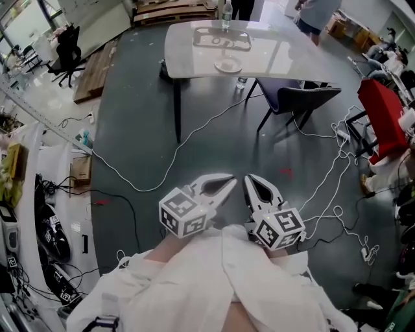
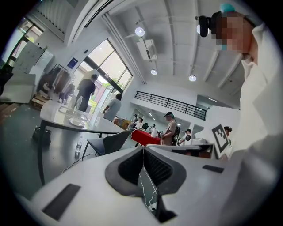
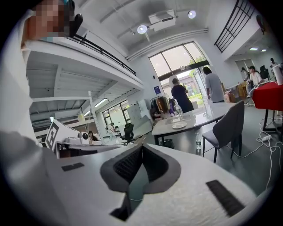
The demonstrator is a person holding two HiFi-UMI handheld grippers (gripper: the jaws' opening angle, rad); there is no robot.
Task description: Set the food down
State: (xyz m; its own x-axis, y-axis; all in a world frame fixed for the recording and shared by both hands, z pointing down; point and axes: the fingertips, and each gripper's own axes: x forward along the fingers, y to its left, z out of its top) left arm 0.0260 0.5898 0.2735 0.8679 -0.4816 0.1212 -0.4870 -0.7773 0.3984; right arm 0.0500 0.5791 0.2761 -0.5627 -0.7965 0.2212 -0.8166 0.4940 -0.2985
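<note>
No food shows in any view. My left gripper (image 1: 229,179) and my right gripper (image 1: 249,179) are held side by side close to the person's body, above the dark floor, tips pointing at the far table. Both are shut with nothing between the jaws. In the left gripper view the left gripper's (image 2: 143,152) pads meet in a thin seam, and the right gripper's (image 3: 141,150) do the same in the right gripper view. On the white table (image 1: 194,61) lie a small plate (image 1: 228,65), a clear tray (image 1: 222,39) and a bottle (image 1: 226,13), all well out of reach.
A dark chair (image 1: 305,97) stands at the table's right side, and a water bottle (image 1: 241,82) sits on the floor beneath. White cables (image 1: 194,136) snake across the floor. A red-covered stand (image 1: 382,117) is at the right, desks with gear at the left. A person (image 1: 314,16) stands beyond the table.
</note>
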